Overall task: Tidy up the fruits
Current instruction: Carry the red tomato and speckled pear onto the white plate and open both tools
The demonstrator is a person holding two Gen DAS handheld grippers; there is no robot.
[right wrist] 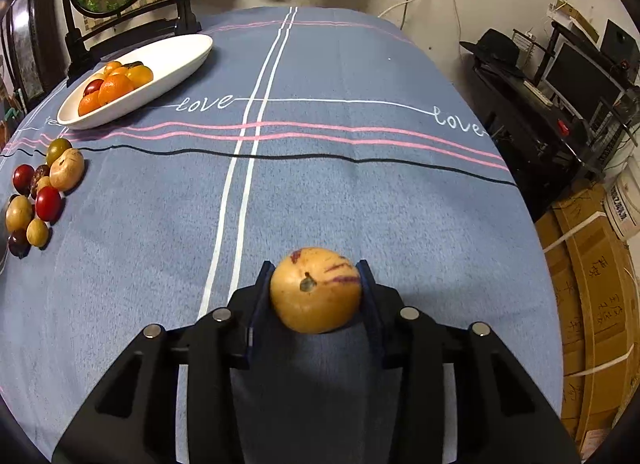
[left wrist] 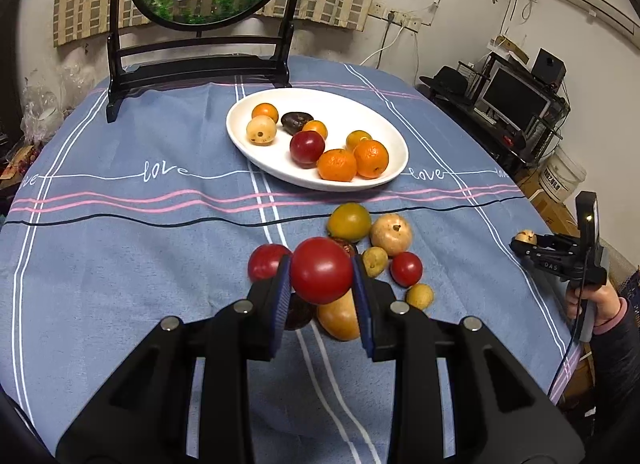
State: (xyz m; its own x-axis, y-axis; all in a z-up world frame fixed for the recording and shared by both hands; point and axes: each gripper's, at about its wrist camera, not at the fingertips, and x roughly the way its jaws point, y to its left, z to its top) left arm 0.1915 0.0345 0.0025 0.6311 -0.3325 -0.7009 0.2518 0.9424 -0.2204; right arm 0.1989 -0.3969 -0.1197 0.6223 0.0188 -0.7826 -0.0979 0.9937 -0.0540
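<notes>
My left gripper [left wrist: 321,264] is shut on a round red fruit [left wrist: 320,276], held just above a pile of loose fruit [left wrist: 390,234] on the blue tablecloth. Beyond the pile lies a white oval plate [left wrist: 360,104] with oranges, a red fruit and several others in it. My right gripper [right wrist: 315,264] is shut on a yellow fruit with purple streaks [right wrist: 316,300], over bare cloth near the table's right side. The left wrist view shows that right gripper [left wrist: 520,242] at the far right with a hand on its handle. The plate [right wrist: 176,56] and pile [right wrist: 44,192] sit far left of it.
A dark wooden stand with a round goldfish screen [left wrist: 200,64] stands at the back of the table behind the plate. Past the table's right edge are cardboard boxes [right wrist: 592,264], a white bucket [left wrist: 562,176] and a desk with a monitor [left wrist: 516,100].
</notes>
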